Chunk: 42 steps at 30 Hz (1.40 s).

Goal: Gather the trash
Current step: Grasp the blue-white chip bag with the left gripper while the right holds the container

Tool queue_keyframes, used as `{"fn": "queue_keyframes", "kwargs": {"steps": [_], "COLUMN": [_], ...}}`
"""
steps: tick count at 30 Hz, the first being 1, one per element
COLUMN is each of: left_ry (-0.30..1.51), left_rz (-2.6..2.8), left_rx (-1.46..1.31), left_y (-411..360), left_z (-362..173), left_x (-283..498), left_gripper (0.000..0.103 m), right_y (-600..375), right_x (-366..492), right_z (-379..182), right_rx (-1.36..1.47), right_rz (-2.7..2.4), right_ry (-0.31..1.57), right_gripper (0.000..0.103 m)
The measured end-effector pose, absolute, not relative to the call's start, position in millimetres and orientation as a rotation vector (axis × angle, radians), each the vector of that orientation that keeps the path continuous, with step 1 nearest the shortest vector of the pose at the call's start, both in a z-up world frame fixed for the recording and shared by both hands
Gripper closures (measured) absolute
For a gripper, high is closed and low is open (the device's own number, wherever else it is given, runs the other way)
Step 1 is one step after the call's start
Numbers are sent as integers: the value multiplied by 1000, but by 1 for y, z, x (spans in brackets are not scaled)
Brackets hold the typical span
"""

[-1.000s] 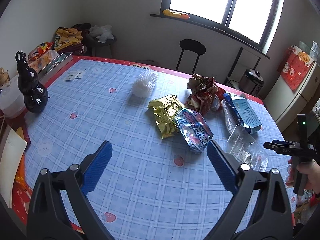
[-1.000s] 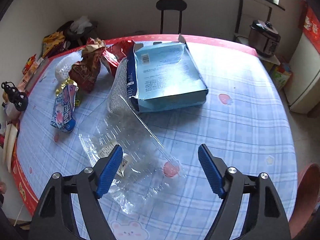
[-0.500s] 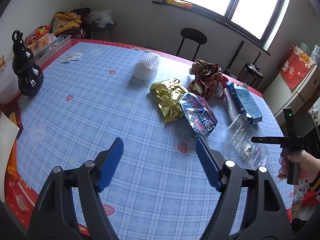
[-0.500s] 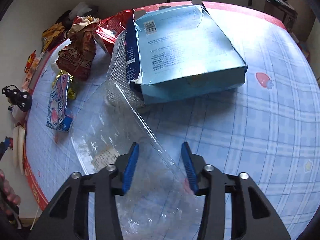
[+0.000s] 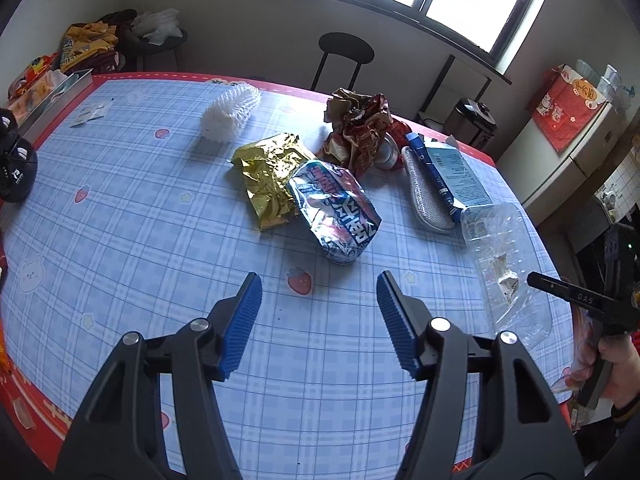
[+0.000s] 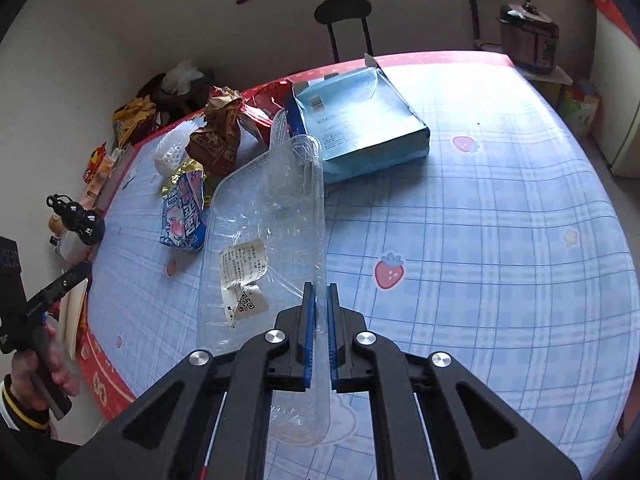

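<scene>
My right gripper (image 6: 320,300) is shut on the rim of a clear plastic clamshell container (image 6: 268,232) and holds it tilted up off the blue checked table (image 6: 480,240). The container also shows in the left wrist view (image 5: 500,264) at the table's right edge. My left gripper (image 5: 318,296) is open and empty above the table's near middle. Ahead of it lie a blue-white snack bag (image 5: 336,212), a gold foil bag (image 5: 272,176), a crumpled red-brown wrapper (image 5: 360,128), a light blue box (image 5: 456,176) and a white foam net (image 5: 230,114).
A black gourd-shaped bottle (image 5: 16,160) stands at the table's left edge. A black stool (image 5: 346,50) and a rice cooker (image 5: 474,120) are beyond the far edge. A red bin rim (image 6: 630,420) shows low right in the right wrist view.
My right gripper closed on the clear container's rim and lifted it, tilting it up. My left gripper narrowed somewhat and drew back a little.
</scene>
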<state>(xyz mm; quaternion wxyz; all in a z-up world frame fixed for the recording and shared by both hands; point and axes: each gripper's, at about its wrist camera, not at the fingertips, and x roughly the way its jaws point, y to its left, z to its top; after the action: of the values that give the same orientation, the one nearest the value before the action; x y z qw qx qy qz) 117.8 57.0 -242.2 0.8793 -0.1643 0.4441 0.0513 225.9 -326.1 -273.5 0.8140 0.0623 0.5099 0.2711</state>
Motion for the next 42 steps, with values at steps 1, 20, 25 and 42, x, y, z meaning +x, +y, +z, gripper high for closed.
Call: {"fn": "queue_keyframes", "kwargs": {"steps": [1, 20, 25, 42], "left_ry": [933, 998, 1001, 940], "left_rz": [104, 187, 178, 100], "left_rx": [-363, -831, -846, -565], "left_y": [58, 101, 95, 61], "left_z": [-245, -336, -346, -280], "left_x": [121, 220, 230, 195], "left_gripper": [46, 65, 66, 97], "right_y": [-333, -445, -455, -444], "right_x": [222, 192, 189, 187], "right_z": [-269, -236, -239, -215], "right_rx": [132, 248, 268, 265], "right_rz": [561, 270, 246, 293], "right_ry": [1072, 967, 977, 898], "right_gripper": [97, 97, 97, 97]}}
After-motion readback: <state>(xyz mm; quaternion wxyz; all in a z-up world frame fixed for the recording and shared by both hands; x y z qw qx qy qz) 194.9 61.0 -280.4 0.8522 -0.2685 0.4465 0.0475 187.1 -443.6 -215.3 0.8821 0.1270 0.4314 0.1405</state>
